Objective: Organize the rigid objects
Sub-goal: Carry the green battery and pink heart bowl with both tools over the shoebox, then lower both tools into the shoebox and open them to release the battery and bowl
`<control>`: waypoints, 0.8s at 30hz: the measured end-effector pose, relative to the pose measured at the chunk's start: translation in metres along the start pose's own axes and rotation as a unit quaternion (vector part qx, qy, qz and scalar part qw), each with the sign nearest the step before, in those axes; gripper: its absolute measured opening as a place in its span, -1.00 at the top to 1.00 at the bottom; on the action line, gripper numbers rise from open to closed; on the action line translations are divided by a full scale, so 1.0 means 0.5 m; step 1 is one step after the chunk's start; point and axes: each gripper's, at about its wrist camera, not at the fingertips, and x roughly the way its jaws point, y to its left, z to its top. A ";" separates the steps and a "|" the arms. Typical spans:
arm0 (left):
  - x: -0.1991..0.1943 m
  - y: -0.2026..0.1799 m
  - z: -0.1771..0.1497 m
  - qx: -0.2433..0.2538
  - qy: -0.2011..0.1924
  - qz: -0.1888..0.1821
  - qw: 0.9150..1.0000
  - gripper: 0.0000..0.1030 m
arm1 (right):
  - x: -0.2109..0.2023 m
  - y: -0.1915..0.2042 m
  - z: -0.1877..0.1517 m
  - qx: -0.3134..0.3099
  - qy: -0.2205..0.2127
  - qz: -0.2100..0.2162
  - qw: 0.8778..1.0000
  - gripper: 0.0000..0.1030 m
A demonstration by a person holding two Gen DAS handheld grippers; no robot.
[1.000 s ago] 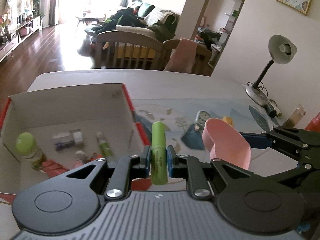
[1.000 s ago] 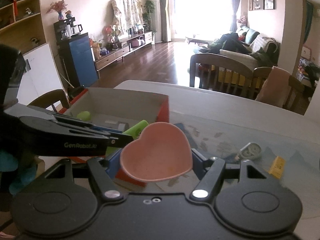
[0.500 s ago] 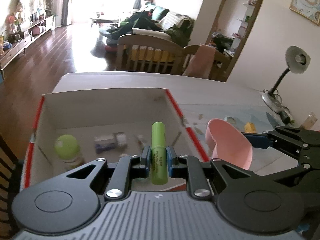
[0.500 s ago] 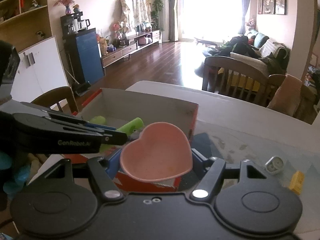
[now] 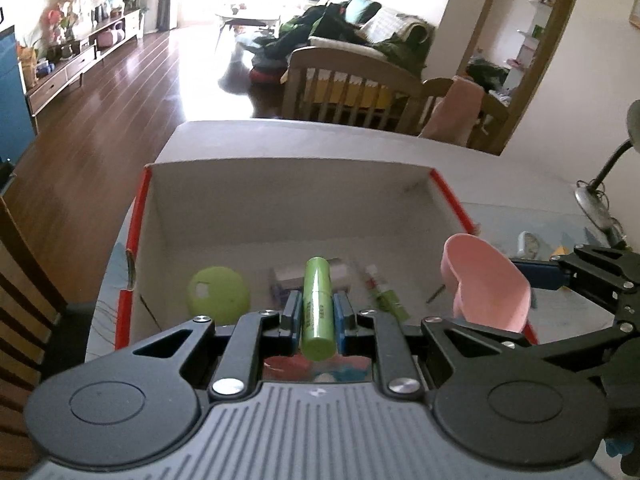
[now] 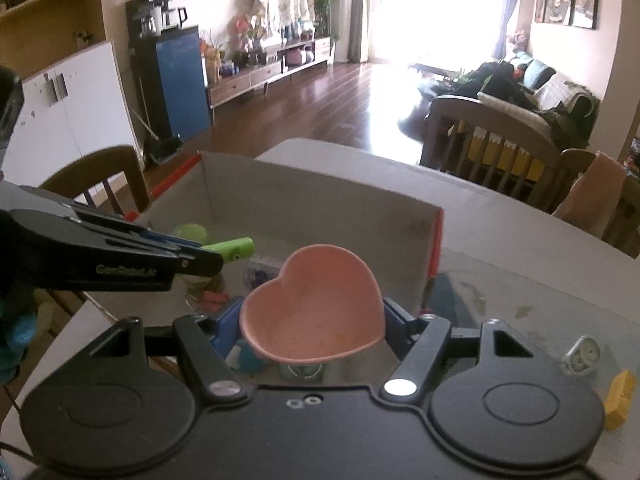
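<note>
A white cardboard box with red edges (image 5: 288,200) (image 6: 320,208) stands on the table. My left gripper (image 5: 317,312) is shut on a green tube (image 5: 317,308) and hangs over the box's near part. The same tube (image 6: 232,249) shows from the side in the right wrist view. My right gripper (image 6: 314,320) is shut on a pink heart-shaped dish (image 6: 316,312), held above the box's right wall; the dish (image 5: 486,284) appears on edge in the left wrist view. Inside the box lie a green-capped bottle (image 5: 219,294), a small white and purple item (image 5: 288,276) and a thin green tube (image 5: 384,292).
On the table right of the box lie a small round clock (image 6: 580,356) and a yellow block (image 6: 618,398). A desk lamp (image 5: 600,196) stands at the far right. Wooden chairs (image 5: 352,88) line the table's far side, and another chair (image 6: 96,176) stands at the left.
Both grippers have moved left and down with their loads. The box has shifted from the left of the views to the centre, and the tube and dish now hang over it.
</note>
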 end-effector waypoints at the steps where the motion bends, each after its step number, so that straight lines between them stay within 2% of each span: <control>1: 0.005 0.005 -0.002 -0.001 0.003 -0.002 1.000 0.69 | 0.009 0.004 0.001 -0.004 0.004 -0.001 1.000 -0.36; 11: 0.052 0.018 -0.026 0.007 0.029 0.000 1.000 0.69 | 0.090 0.021 0.005 -0.028 0.054 0.000 0.998 -0.36; 24: 0.104 0.027 -0.039 -0.006 0.082 0.002 0.997 0.69 | 0.116 0.023 0.007 -0.030 0.072 -0.003 0.997 -0.36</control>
